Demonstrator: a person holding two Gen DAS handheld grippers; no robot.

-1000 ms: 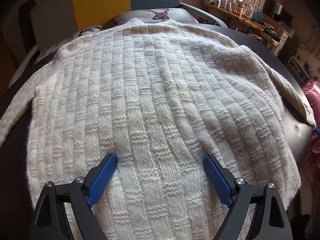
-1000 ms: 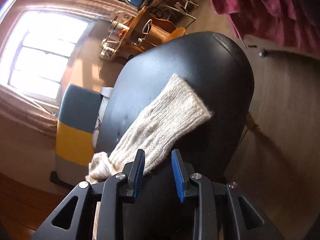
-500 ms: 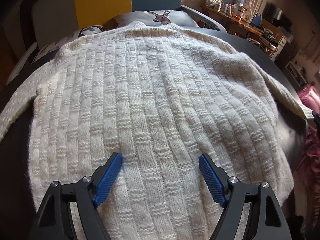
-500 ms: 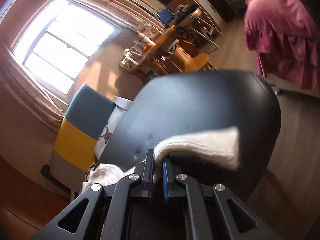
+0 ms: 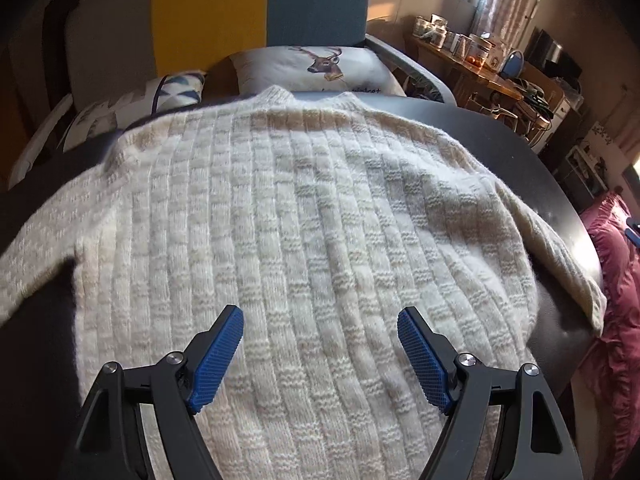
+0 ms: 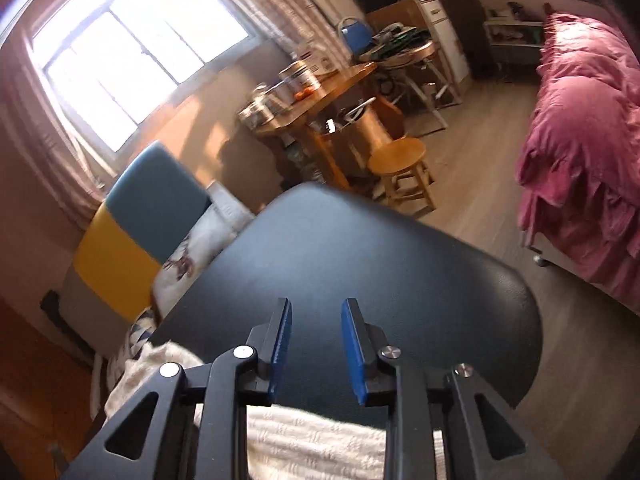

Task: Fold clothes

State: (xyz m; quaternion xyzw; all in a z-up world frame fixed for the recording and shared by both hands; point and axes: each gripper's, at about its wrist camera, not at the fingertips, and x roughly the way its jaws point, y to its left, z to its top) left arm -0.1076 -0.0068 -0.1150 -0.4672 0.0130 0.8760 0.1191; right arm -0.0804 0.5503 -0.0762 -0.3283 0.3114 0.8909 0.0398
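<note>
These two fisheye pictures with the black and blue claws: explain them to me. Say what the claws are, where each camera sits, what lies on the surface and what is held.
There is no robot arm here. A person holds one hand tool in each hand, and each tool ends in tongs with blue ribbed pads. A small wide-angle camera on each tool looks forward along the tongs, which bends the room's lines.

The left wrist view shows the left tongs wide open over a cream knitted sweater spread flat on a black padded table, neckline away from the camera.

The right wrist view shows the right tongs open too, with nothing between the pads. A cream knit strip, probably the sweater's sleeve, lies beneath the tool. Beyond are a wooden stool and a pink bedspread.

Nothing is held.
</note>
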